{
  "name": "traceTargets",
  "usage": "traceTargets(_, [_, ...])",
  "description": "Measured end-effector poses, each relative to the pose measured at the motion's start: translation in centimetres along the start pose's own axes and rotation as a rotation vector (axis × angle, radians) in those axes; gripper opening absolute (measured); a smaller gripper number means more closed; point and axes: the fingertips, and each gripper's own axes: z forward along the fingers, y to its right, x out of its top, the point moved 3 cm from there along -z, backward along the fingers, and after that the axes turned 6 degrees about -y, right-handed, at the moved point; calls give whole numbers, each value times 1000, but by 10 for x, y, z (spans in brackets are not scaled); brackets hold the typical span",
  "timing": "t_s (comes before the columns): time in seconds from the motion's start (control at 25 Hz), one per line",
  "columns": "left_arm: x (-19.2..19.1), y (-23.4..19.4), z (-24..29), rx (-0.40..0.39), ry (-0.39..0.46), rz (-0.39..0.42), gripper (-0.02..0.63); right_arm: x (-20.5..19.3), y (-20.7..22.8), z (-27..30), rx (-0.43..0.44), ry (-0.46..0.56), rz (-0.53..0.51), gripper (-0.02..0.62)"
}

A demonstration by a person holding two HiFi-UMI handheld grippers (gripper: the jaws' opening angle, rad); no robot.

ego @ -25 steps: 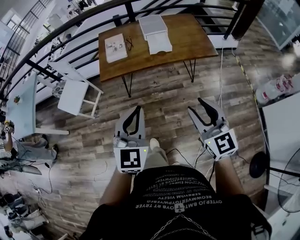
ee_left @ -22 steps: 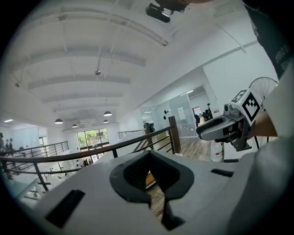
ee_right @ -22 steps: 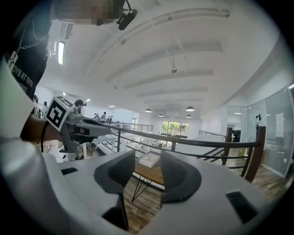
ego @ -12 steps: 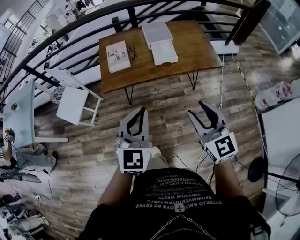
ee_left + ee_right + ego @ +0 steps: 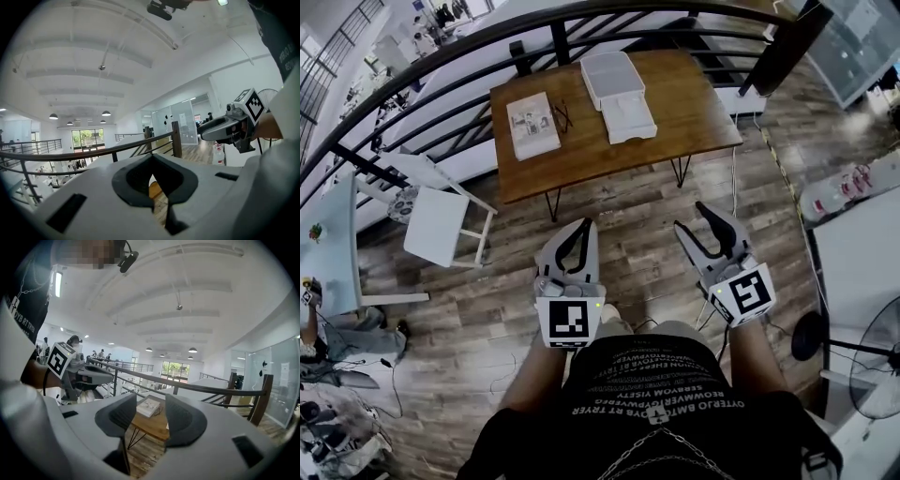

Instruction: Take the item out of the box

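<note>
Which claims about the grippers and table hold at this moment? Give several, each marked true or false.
The right gripper holds the white box. False: its jaws are opening and empty; the box sits on the wooden table.
The left gripper has its jaws together with nothing between them. True.
Both grippers hang over the tabletop. False: they are above the floor, short of the table.
A booklet lies on the table beside the box. True.

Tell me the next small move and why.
Probably step toward the table: the box on it lies well ahead of both grippers, which hang over the floor. The left gripper is shut and empty; the right gripper is opening its jaws, nothing between them.
</note>
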Motion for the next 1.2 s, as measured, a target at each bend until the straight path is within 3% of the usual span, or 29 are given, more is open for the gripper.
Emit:
traceTargets(0.44, [4, -18, -12, -3, 26, -4, 6, 18, -6, 2, -24, 28, 9, 193])
traceTargets(0.68, [-2, -20, 1, 3, 8, 0, 5, 3, -1, 5, -14, 12, 29, 198])
traceTargets(1.2, [15, -25, 76, 59, -14, 24, 6, -15, 73, 53, 33, 24, 73, 198])
